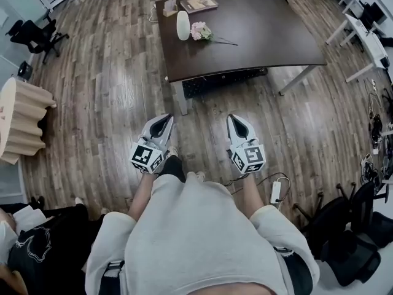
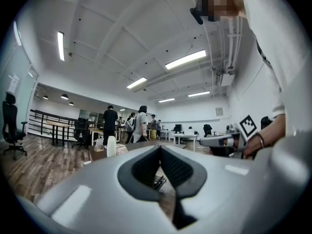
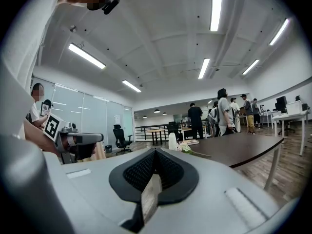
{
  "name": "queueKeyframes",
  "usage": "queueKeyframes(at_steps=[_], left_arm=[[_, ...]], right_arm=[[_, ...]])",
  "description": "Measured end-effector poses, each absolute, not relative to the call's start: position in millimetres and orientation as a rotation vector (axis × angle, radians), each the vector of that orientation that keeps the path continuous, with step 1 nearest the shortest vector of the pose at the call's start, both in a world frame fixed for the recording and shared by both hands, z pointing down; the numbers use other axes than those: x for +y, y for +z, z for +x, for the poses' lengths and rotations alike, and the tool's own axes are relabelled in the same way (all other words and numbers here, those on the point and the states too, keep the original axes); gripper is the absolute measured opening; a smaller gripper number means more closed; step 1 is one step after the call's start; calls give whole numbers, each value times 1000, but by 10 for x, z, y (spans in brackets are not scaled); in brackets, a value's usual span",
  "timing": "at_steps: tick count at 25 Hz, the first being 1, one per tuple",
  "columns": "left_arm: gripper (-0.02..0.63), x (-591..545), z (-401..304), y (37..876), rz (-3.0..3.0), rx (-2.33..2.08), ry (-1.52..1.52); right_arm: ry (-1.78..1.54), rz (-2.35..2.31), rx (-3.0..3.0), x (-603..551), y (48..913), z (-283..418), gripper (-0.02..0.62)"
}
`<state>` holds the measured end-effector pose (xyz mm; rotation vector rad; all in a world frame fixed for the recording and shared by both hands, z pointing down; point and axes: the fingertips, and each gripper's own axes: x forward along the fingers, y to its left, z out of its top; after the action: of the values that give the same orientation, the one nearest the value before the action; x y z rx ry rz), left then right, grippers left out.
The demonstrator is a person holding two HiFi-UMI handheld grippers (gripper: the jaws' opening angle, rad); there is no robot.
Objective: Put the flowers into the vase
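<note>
- Head view: a person stands on the wooden floor, well back from the dark surface.
  - The white vase stands upright toward the far left of the surface. The pink flowers lie just beside it on the right, with the stem trailing off to the right. They are not in the vase yet.
  - A book lies beyond them.
  - The left hand-held gripper and the right hand-held gripper are held side by side, both aimed at the surface.
- Left gripper view: the jaws are clenched together with nothing in them. The vase shows small ahead, left of the jaw line. People stand far across the room.
- Right gripper view: the jaws are pressed together here too, and empty. The vase and flowers sit ahead on the surface.
- Step in hand, as I judge it, is the approach.
  - Close the distance first, and spread one set of jaws before reaching in.
  - Take the stem, not the blooms.
  - The vase looks narrow, so the other hand-held gripper might steady it.
</note>
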<state>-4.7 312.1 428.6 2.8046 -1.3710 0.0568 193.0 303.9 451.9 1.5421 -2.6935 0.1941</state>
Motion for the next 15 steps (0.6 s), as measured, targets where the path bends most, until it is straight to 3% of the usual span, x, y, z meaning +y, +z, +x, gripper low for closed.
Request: queueKeyframes(at_steps=[15], left_arm=[[11,2258,-2,4495,2819,-1286,18]], right_arm=[[189,1608,-2640,2318,4675,1948,-3]])
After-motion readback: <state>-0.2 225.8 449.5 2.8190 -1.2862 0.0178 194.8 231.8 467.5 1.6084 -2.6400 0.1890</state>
